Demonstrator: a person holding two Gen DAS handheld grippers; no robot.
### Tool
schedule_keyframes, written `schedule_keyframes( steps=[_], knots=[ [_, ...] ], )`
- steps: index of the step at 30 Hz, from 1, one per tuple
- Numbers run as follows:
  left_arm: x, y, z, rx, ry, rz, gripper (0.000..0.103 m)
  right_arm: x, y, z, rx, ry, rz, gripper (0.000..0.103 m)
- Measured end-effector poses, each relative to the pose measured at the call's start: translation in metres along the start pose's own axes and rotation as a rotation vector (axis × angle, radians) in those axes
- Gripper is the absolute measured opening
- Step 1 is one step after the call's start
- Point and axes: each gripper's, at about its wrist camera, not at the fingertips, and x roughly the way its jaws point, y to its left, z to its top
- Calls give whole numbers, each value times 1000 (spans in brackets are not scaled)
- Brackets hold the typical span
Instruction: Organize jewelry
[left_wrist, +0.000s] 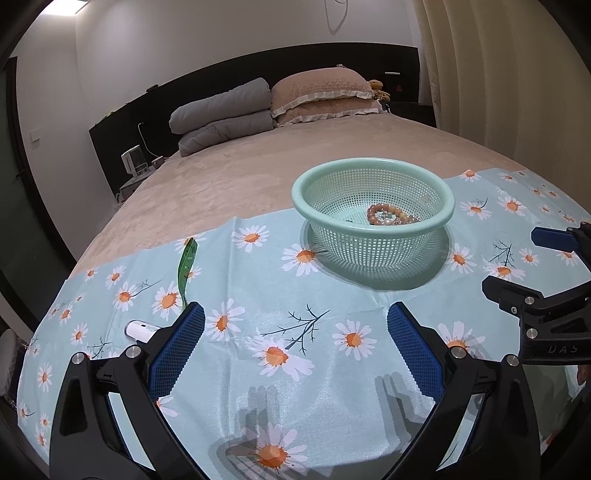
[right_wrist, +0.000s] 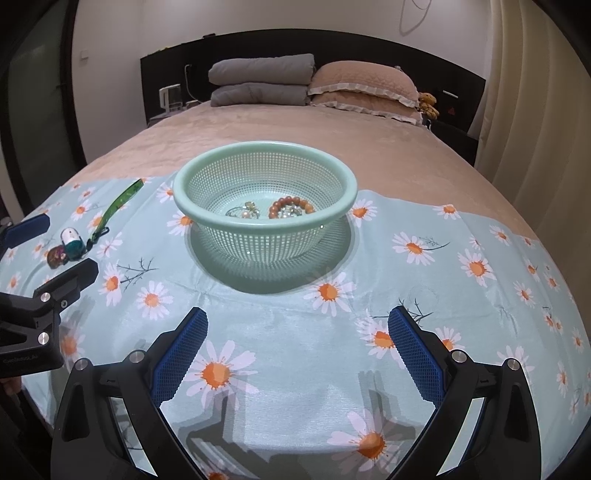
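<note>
A mint green perforated basket (left_wrist: 373, 192) (right_wrist: 264, 173) stands on the daisy-print cloth (left_wrist: 280, 325) (right_wrist: 295, 332). Inside it lie a brown bead bracelet (left_wrist: 388, 214) (right_wrist: 291, 206) and some silvery jewelry (right_wrist: 245, 212). A green lanyard (left_wrist: 186, 271) (right_wrist: 118, 206), a small white and teal item (left_wrist: 142, 329) (right_wrist: 72, 242) and a dark reddish trinket (right_wrist: 57, 255) lie on the cloth at the left. My left gripper (left_wrist: 295, 325) is open and empty, above the cloth in front of the basket. My right gripper (right_wrist: 297, 328) is open and empty, also in front of the basket.
The cloth covers the foot of a beige bed (left_wrist: 258, 166). Folded grey quilts (right_wrist: 258, 79) and pink pillows (right_wrist: 364, 86) lie at the headboard. A nightstand with a kettle (right_wrist: 171, 96) stands at the left. Curtains (right_wrist: 535, 92) hang at the right.
</note>
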Motion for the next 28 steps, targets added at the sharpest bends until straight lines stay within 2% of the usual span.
schedule_keyframes(
  steps=[21,28],
  knots=[
    [-2,-1,0,12,3,-6,97,1,3,-1,-19,11,-5,94],
    [-1,7,1,-27,11,-15,97,1,5,-2,-29,13,-5,94]
  ],
)
